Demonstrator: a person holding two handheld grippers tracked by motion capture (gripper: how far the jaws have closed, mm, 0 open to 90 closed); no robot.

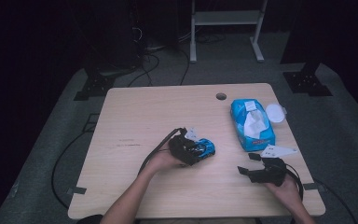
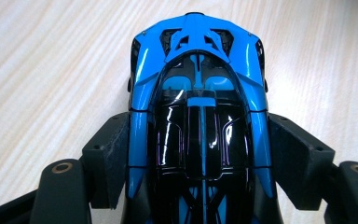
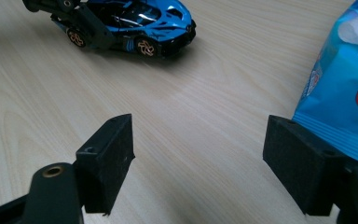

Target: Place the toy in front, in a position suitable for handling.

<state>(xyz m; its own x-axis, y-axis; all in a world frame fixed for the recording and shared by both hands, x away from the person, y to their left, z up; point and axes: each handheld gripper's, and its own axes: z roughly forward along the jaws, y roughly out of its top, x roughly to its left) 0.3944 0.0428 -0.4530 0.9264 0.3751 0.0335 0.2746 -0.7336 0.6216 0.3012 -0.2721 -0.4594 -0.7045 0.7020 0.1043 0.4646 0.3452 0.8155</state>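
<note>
Blue toy sports car (image 2: 198, 107) sits mid-table, clamped across its flanks by the left gripper (image 2: 198, 158). Probably light, rigid and glossy, so likely slippery; the flat sides by the doors look the safest hold. Its tail is cut off in the left gripper view. Right gripper (image 3: 198, 163) gapes empty beside the wet-wipes pack (image 3: 342, 84).

The right gripper (image 3: 198, 163) holds its two black jaws wide apart over bare wooden table (image 3: 200, 88). At eleven o'clock stands a blue toy car (image 3: 144, 21) (the left gripper (image 3: 81, 23) clasps its rear), and a blue wipes pack (image 3: 340, 88) lies at two o'clock.
</note>
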